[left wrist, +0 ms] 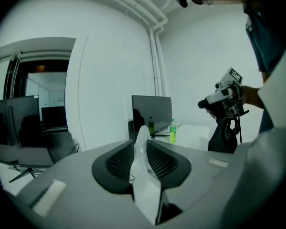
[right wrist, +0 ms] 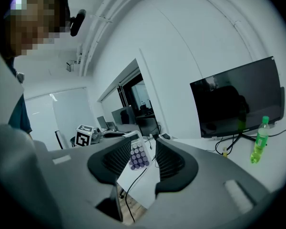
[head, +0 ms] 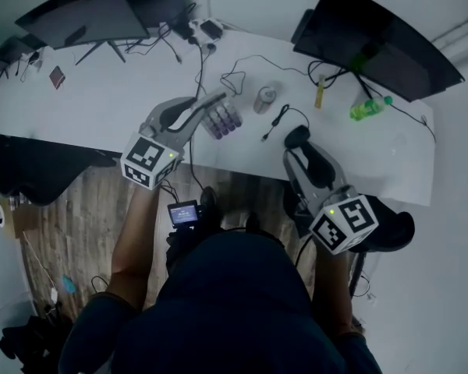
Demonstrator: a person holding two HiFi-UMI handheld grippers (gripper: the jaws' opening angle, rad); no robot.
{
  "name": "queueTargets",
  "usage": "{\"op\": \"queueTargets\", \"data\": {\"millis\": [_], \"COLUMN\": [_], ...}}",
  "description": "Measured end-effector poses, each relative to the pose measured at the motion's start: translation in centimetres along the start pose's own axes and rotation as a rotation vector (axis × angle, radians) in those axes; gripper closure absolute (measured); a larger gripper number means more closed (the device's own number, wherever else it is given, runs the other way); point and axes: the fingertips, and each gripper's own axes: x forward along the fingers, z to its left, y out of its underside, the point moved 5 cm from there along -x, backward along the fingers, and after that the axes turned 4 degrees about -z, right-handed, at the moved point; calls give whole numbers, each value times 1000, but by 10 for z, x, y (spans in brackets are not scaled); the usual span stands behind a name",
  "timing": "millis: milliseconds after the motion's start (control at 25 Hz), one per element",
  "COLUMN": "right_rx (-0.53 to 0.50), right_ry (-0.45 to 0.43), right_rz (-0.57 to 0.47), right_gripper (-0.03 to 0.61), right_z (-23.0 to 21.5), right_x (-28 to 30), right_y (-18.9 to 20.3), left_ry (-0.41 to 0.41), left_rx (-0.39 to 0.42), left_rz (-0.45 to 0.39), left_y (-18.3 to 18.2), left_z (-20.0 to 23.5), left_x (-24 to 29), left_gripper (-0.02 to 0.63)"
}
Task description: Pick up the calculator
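Observation:
My left gripper [head: 213, 101] is shut on the calculator [head: 224, 120], a white slab with purple keys, and holds it over the front of the white desk [head: 93, 107]. In the left gripper view the calculator [left wrist: 144, 175] shows edge-on, pinched between the two dark pads. The right gripper view shows its keypad [right wrist: 137, 155] from the side, far beyond the jaws. My right gripper [head: 299, 142] hovers at the desk's front edge to the right, jaws apart with nothing between them. In the left gripper view it [left wrist: 223, 100] hangs at the right.
A curved monitor [head: 382, 41] stands at the back right and another [head: 86, 18] at the back left. A green bottle [head: 368, 109], a can [head: 265, 98], a yellow stick [head: 320, 92] and loose cables [head: 277, 121] lie on the desk. Dark chairs [head: 31, 170] sit before it.

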Motion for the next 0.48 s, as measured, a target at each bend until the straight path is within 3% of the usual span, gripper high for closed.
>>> {"op": "queueTargets", "data": {"millis": [320,480], "right_rx": [-17,-31], "right_ry": [12,14], "right_rz": [-19,-29], "right_gripper": [431,431], "right_z": [-6,-6], "right_x": [1,1], "right_y": [-12,-15], "left_ry": [-121,-163], "left_rx": [64,65], "left_rz": [-125,-133], "left_y": [-38,-44], "left_z": [16,16], "left_x": [-38,-56], "left_gripper": [535,535]}}
